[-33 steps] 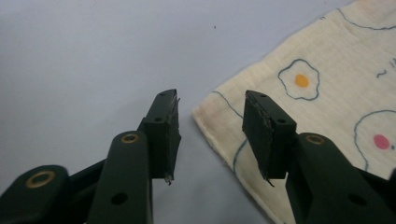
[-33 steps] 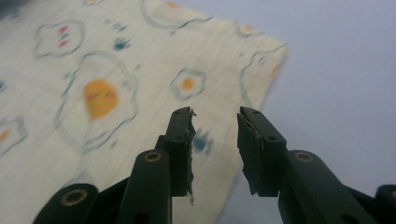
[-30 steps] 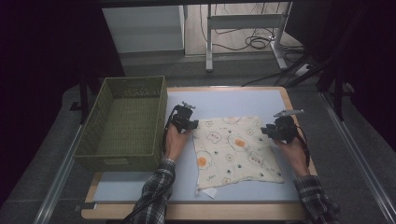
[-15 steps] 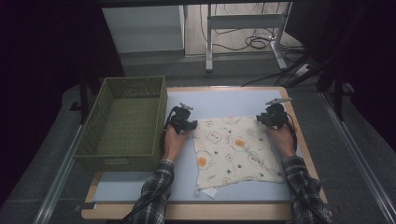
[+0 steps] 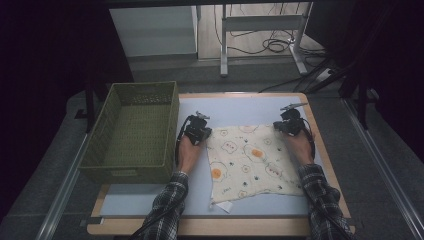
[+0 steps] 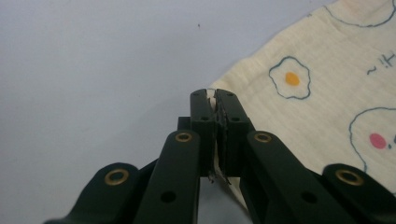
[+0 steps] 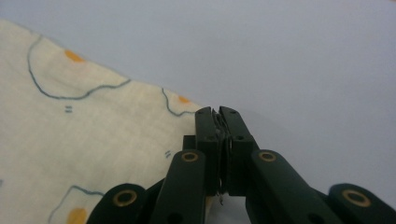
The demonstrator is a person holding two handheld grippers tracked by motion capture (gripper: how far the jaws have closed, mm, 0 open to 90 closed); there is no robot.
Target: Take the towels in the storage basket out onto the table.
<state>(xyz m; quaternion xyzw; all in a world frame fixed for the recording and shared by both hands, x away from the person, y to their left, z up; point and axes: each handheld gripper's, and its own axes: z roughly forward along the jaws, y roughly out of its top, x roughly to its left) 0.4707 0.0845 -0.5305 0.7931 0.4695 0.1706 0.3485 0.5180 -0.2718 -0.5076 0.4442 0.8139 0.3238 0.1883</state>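
A cream cloth (image 5: 250,160) printed with fried eggs lies spread flat on the pale blue table top (image 5: 240,107). My left gripper (image 5: 203,133) sits at its far left corner, and in the left gripper view the jaws of that gripper (image 6: 215,100) are shut on the edge of the cloth (image 6: 317,93). My right gripper (image 5: 283,126) is at the far right corner. In the right gripper view this gripper (image 7: 218,116) is likewise shut on the corner of the cloth (image 7: 84,140). Both hands rest low on the table.
A green woven basket (image 5: 132,130) stands along the table's left side, close to my left hand. A small white tag (image 5: 223,206) sticks out at the cloth's near left corner. Beyond the table stand a desk frame and cables on the floor (image 5: 260,45).
My right gripper has moved away from me and slightly left, from the cloth's right edge to its far right corner. The left gripper has stayed at the far left corner.
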